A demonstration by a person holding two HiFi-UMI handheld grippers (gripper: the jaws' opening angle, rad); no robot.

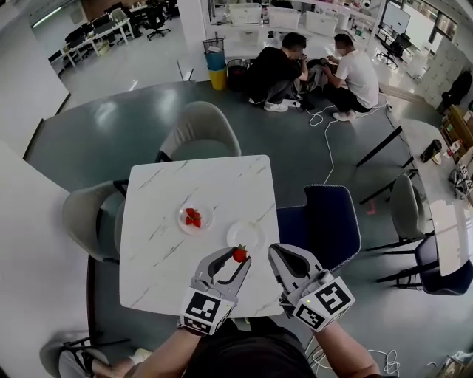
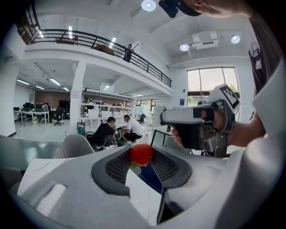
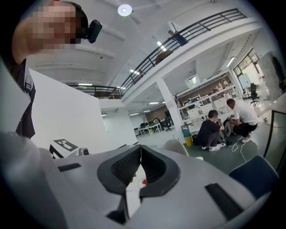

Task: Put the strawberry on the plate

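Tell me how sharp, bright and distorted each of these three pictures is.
Head view: sharp and evenly lit, fisheye bending the room's edges, the table with clear veining. Left gripper view: strong wide-angle curve, strawberry close and slightly soft, window bright. Right gripper view: same curve, ceiling lamp glaring, dark corners.

You face a white marbled table [image 1: 166, 247] on a grey-green floor [image 1: 103, 136]; a grey chair [image 1: 201, 131] and a blue chair [image 1: 331, 221] stand beside it; a railed mezzanine [image 2: 107, 44] runs overhead.

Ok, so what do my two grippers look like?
The left gripper and right gripper are light grey moulded plastic, each with two curved jaws lined with black ribbed pads and a white cube bearing black square markers at the rear. You wear a dark top.
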